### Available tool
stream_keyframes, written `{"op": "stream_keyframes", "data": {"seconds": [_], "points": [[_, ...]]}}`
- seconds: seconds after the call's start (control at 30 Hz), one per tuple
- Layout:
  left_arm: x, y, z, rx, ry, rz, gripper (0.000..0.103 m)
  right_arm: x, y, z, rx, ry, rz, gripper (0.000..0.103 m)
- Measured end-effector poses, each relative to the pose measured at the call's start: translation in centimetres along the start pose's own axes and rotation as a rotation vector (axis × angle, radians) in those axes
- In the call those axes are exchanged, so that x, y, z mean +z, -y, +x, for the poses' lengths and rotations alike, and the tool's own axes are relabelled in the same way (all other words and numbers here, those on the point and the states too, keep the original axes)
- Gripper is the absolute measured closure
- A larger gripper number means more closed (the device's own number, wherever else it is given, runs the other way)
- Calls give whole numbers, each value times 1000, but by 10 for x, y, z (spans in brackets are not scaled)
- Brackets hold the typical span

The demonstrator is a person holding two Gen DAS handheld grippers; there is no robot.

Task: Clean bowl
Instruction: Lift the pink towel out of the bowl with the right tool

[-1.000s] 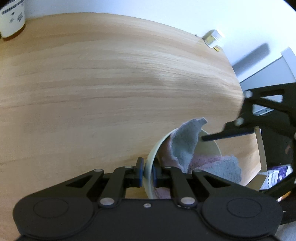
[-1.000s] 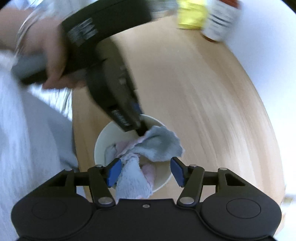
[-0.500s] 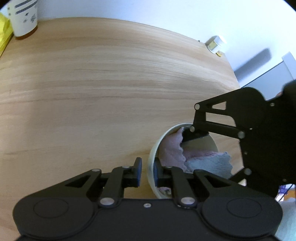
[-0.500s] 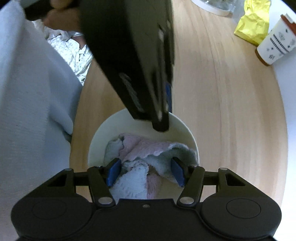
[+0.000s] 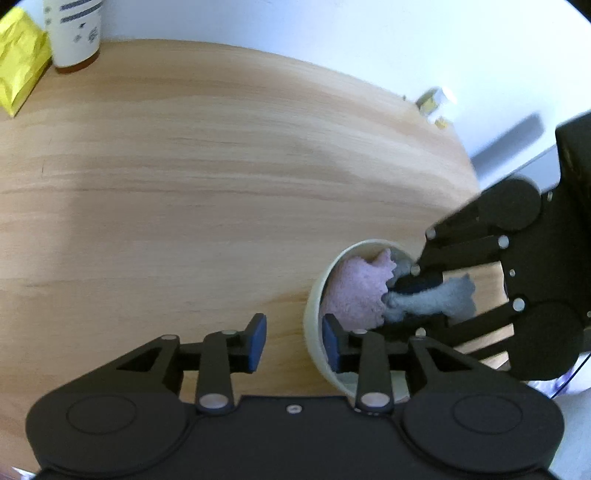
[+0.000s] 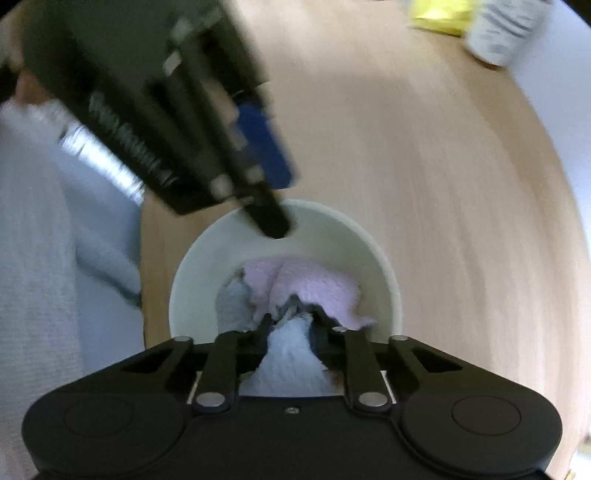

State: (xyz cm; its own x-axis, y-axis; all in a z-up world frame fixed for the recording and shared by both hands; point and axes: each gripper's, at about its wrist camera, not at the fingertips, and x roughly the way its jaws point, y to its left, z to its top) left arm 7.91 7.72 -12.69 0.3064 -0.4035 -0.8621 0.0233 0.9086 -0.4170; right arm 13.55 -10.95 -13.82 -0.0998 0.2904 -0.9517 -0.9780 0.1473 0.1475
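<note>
A cream bowl (image 5: 314, 314) (image 6: 325, 229) stands on the wooden table near its edge. A pink and grey cloth (image 5: 358, 291) (image 6: 310, 284) lies bunched inside it. My left gripper (image 5: 293, 341) is open, one finger outside the bowl's rim and one inside, no longer clamping it. It also shows in the right wrist view (image 6: 266, 192), blurred, above the bowl's far rim. My right gripper (image 6: 291, 321) is shut on the cloth and pressed down into the bowl. It also shows in the left wrist view (image 5: 406, 291), reaching in from the right.
A paper cup (image 5: 74, 33) (image 6: 506, 33) and a yellow packet (image 5: 18, 74) (image 6: 439, 14) stand at the far side of the table. A small jar (image 5: 432, 99) sits at the far edge. The person's light clothing (image 6: 44, 295) is close on the left in the right wrist view.
My left gripper has opened from its grip on the bowl's rim. My right gripper has closed on the cloth and pushed deeper into the bowl.
</note>
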Motion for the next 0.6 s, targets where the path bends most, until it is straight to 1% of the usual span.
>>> {"op": "stream_keyframes", "data": {"seconds": [0.07,0.13,0.2,0.27,0.4,0.6], "points": [[-2,-6,-5,-32,18,-35,71,-5,6,-7,48,46,95,84],[-2,-10,-3,-43,24,-62,72,-7,11,-11,86,96,182,84],[-2,-13,-1,-57,27,-90,77,-7,15,-14,132,151,271,84],[0,-14,3,-75,25,-103,84,-14,18,-16,161,189,328,84],[1,-10,11,-86,6,-79,91,-17,8,-9,152,184,323,84],[2,-6,19,-89,-15,-59,92,-12,16,8,123,154,314,84]]}}
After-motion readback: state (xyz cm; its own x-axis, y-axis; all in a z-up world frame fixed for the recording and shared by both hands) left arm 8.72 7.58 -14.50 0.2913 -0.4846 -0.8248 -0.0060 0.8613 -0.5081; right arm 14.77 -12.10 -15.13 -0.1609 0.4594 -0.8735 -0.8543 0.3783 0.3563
